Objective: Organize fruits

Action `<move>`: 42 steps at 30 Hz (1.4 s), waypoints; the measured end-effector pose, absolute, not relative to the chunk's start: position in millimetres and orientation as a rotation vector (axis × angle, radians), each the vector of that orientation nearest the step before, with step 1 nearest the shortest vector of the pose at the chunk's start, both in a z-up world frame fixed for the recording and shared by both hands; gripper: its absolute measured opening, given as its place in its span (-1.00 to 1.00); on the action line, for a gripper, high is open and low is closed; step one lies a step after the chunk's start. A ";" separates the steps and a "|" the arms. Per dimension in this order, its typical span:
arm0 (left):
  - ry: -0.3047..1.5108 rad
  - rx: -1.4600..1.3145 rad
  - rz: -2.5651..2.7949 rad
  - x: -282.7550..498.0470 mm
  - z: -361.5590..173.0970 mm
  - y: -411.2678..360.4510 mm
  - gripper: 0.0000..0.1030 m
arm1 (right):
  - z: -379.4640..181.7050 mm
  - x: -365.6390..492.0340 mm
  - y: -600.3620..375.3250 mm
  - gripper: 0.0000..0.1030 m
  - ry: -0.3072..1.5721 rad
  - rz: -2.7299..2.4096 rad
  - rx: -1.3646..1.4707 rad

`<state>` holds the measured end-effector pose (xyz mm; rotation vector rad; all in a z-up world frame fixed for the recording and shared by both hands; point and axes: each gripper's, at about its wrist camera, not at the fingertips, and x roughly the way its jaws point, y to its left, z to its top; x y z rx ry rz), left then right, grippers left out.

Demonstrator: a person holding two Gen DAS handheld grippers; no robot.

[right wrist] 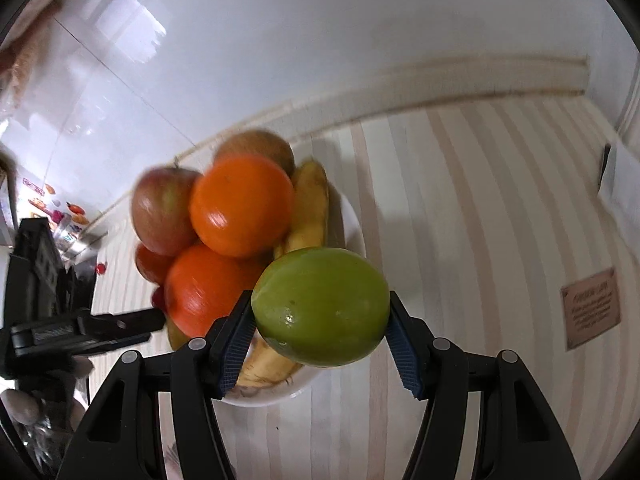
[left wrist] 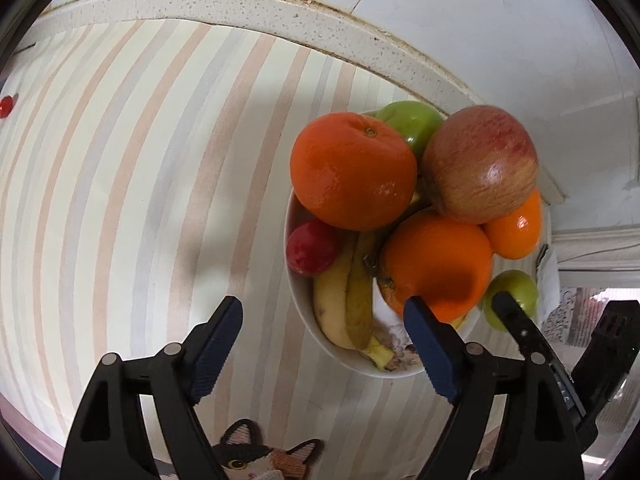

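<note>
Right gripper (right wrist: 320, 320): pinching a green fruit (right wrist: 322, 307), both blue pads pressed on its sides, held above the near rim of the bowl (right wrist: 352, 216).
Left gripper (left wrist: 322, 350): spread wide, nothing between the fingers; right finger over the bowl's near edge, left finger over bare cloth.
Cloth (left wrist: 120, 160): pale, striped pink and grey, under the bowl; cat picture (left wrist: 256, 456) at its near edge.
Bowl contents, near: bananas (left wrist: 348, 304), an orange (left wrist: 436, 264), a small red fruit (left wrist: 310, 246).
Bowl contents, upper layer: second orange (left wrist: 352, 170), red apple (left wrist: 480, 164), third orange (left wrist: 516, 228) tucked below the apple.
Bowl contents, far: green apple (left wrist: 412, 120) behind the top orange.
Countertop edge (left wrist: 240, 4): speckled, beyond the cloth, against a white wall.
Far left: a tiny red item (left wrist: 5, 106) on the cloth, well apart from the bowl.
</note>
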<state>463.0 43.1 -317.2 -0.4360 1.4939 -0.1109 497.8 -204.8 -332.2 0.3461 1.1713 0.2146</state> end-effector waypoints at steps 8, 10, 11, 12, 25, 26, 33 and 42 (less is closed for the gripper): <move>1.495 -0.403 -0.103 458.3 -319.3 40.7 0.65 | -332.6 493.9 -195.5 0.29 1.148 0.236 0.269; 1.496 -0.405 -0.104 457.2 -319.7 40.3 0.65 | -332.4 492.8 -197.0 0.29 1.143 0.239 0.276; 1.497 -0.403 -0.103 456.2 -319.4 40.2 0.65 | -331.9 492.5 -197.5 0.29 1.140 0.239 0.278; 1.496 -0.402 -0.103 456.0 -319.1 40.1 0.65 | -331.4 492.5 -197.3 0.29 1.142 0.239 0.280; 1.473 -0.394 -0.098 452.3 -307.6 41.6 0.65 | -317.3 490.3 -195.6 0.80 1.131 0.235 0.274; 1.469 -0.389 -0.096 451.3 -306.2 41.7 0.65 | -316.1 490.1 -196.2 0.85 1.133 0.231 0.275; 1.356 -0.231 0.006 435.6 -273.6 42.2 0.65 | -292.5 479.4 -202.7 0.92 1.136 0.138 0.210; 1.255 -0.111 0.011 390.2 -219.9 21.9 0.65 | -247.2 441.5 -185.9 0.93 1.143 0.112 0.102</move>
